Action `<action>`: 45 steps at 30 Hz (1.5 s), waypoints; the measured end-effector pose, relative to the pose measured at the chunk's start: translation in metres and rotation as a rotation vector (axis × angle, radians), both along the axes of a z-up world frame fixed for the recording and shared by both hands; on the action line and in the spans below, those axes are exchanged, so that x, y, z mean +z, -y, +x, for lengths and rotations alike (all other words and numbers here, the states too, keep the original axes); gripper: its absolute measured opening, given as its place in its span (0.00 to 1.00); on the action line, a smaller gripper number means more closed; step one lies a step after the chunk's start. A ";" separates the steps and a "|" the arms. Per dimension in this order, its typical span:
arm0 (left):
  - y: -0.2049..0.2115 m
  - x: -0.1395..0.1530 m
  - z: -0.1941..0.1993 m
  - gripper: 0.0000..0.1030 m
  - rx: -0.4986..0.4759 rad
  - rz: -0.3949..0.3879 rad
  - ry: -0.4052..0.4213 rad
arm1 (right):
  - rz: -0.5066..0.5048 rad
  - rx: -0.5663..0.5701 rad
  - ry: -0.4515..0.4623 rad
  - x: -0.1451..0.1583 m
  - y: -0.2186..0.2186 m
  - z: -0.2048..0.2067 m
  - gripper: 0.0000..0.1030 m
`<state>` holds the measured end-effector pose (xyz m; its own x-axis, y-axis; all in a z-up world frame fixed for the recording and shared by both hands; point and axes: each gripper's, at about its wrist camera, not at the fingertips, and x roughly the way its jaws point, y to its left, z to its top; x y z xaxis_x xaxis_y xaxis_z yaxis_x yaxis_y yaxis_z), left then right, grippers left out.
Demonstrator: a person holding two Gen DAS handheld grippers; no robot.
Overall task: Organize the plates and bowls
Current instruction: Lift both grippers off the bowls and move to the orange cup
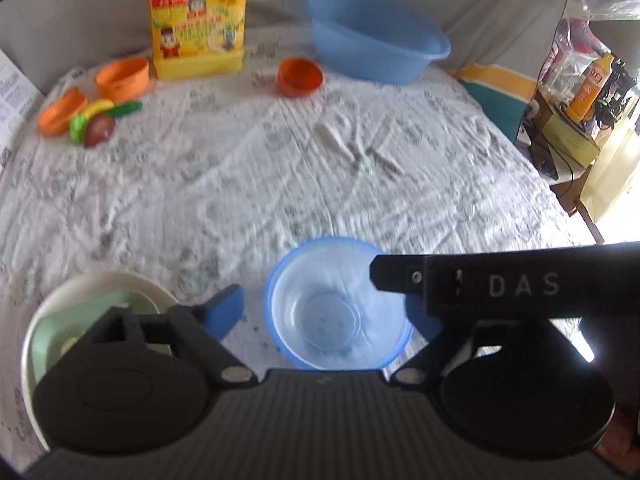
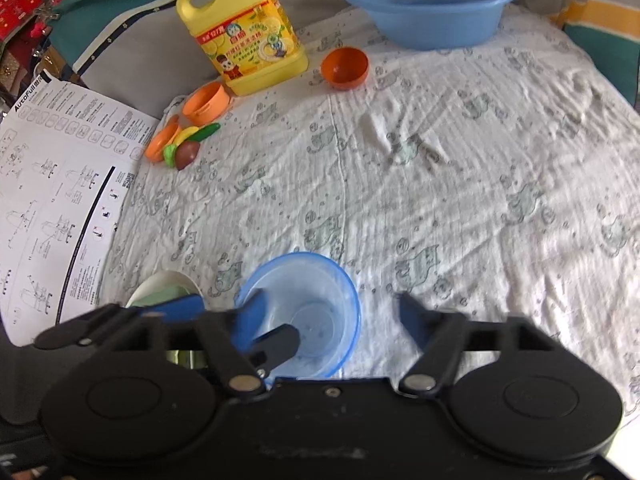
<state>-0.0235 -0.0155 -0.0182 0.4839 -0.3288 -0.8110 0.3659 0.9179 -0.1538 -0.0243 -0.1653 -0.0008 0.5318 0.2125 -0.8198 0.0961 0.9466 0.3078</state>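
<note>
At the bottom of both views we held our two grippers side by side over a cloth [image 2: 460, 184]. Our left gripper [image 1: 332, 316] stood wide open, its blue fingers [image 1: 226, 312] apart on either side of a clear bowl [image 1: 338, 308] with a blue rim and not touching it. Our right gripper [image 2: 332, 320] was wide open too; its left finger [image 2: 252, 320] overlapped the bowl [image 2: 316, 312] near its left rim, though we could not tell whether it touched, and its right finger sat clear over the cloth. Neither gripper held anything.

At the lower left of the left view, just beside the bowl, sat a white plate [image 1: 100, 284] with a green dish [image 1: 48, 332] in it, partly hidden behind the gripper.

Farther up, at the left, lay toy food [image 2: 188, 144] and two orange cups [image 2: 206, 102], beside a printed sheet [image 2: 52, 184]. Above them stood a yellow jug [image 2: 248, 40], with an orange bowl [image 2: 345, 68] on its side to its right. At the top right sat a blue basin [image 2: 432, 4], well apart from the clear bowl.
</note>
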 end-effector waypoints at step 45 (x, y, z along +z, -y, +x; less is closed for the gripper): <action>0.000 0.011 0.095 1.00 0.086 0.051 0.045 | -0.006 -0.142 0.052 0.006 0.049 0.065 1.00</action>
<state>0.0717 -0.0154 -0.0072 0.5452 -0.2437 -0.8021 0.2910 0.9523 -0.0915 0.0410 -0.2145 0.0047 0.5980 0.1271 -0.7914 0.2132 0.9266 0.3099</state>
